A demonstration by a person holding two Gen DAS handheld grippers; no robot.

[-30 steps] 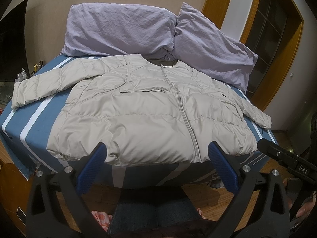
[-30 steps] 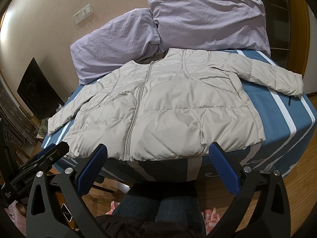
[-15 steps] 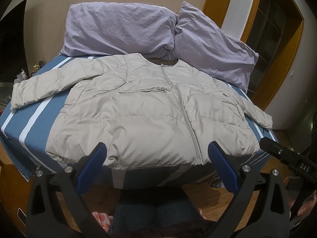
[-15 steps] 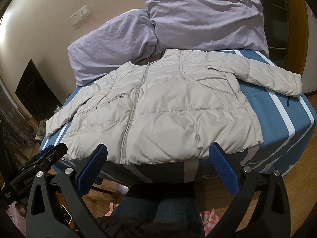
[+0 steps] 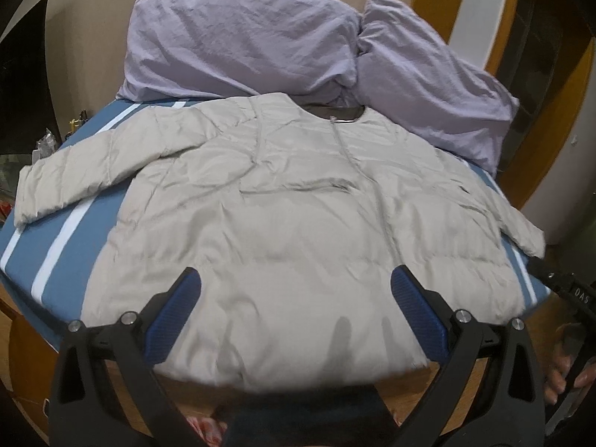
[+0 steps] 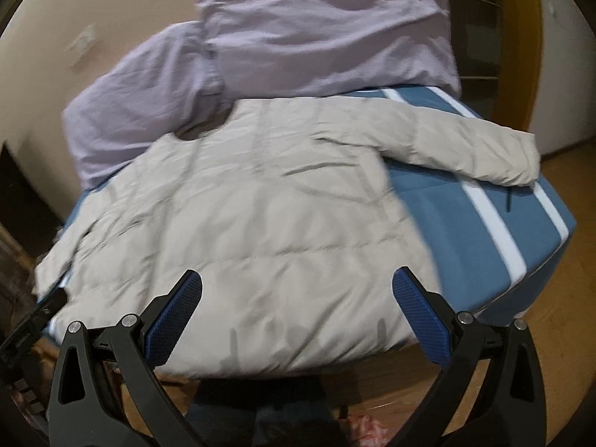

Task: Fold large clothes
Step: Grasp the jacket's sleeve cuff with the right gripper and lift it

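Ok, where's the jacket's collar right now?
In the left wrist view the collar lies at the far end of the jacket, on the bed, tucked against the two purple pillows.

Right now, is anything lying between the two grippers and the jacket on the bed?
Nothing visible. The left gripper and right gripper are both open with the beige puffer jacket spread flat just ahead of them. The lilac pillows sit behind its collar, out of the way.
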